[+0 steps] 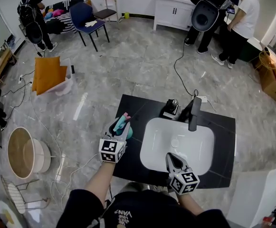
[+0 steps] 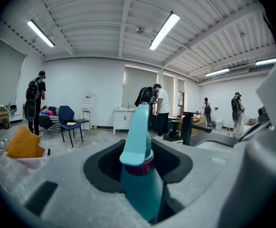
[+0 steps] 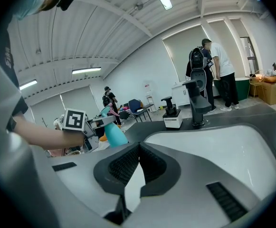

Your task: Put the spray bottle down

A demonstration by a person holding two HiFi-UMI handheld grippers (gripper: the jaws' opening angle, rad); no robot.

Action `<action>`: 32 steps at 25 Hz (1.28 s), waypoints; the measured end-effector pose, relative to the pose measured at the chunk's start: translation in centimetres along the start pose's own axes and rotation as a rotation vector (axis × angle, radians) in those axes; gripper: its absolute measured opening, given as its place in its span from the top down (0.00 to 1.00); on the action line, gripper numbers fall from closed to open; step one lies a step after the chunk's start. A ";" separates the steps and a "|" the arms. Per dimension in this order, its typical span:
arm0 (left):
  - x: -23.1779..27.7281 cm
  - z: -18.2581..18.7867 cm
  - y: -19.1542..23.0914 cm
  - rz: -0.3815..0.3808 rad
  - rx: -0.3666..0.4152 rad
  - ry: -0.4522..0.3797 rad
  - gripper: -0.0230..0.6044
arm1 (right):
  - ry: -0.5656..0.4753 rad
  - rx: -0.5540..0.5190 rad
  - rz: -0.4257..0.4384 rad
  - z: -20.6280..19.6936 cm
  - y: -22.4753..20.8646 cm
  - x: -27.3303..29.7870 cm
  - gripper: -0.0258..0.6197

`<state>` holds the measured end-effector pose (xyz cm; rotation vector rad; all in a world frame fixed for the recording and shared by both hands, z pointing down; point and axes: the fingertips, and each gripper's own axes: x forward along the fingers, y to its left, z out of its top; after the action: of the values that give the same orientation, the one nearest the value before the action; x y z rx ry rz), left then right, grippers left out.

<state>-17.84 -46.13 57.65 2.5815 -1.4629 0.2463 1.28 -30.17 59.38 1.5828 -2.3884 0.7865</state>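
Observation:
A teal spray bottle (image 1: pixel 124 125) with a pink band at its neck stands upright between the jaws of my left gripper (image 1: pixel 118 133), which is shut on it. In the left gripper view the spray bottle (image 2: pixel 137 127) fills the gap of the left gripper (image 2: pixel 138 161), nozzle up. It hangs over the left edge of the black counter (image 1: pixel 133 109); whether its base touches is hidden. My right gripper (image 1: pixel 169 156) is at the front rim of the white basin (image 1: pixel 152 132). In its own view the right gripper (image 3: pixel 139 146) is shut with nothing in it, and the spray bottle (image 3: pixel 113 132) shows at the left.
A black faucet (image 1: pixel 194 113) and a soap dispenser (image 1: pixel 171 108) stand behind the basin. On the floor to the left are a round basket (image 1: pixel 24 152) and orange cushions (image 1: pixel 47 73). A blue chair (image 1: pixel 86 19), a white cabinet (image 1: pixel 173 11) and several people are farther off.

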 end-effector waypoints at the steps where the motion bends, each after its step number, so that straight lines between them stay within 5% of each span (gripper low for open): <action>1: 0.0 0.0 0.0 0.003 -0.001 -0.004 0.69 | -0.001 -0.001 -0.001 0.0 -0.1 0.0 0.96; 10: 0.4 -0.1 -0.3 -0.015 0.022 0.021 0.67 | 0.003 -0.007 0.000 0.5 -0.3 0.0 0.96; 21: 0.3 -0.6 -0.2 -0.006 -0.029 0.059 0.26 | -0.002 -0.017 0.046 1.1 0.1 0.4 0.96; 32: -2.3 -1.2 -0.7 -0.003 -0.059 0.070 0.18 | 0.004 -0.047 0.120 0.9 1.3 0.3 0.96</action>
<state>-18.51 -43.62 58.25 2.5022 -1.4211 0.2852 0.16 -30.52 58.32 1.4311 -2.4991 0.7478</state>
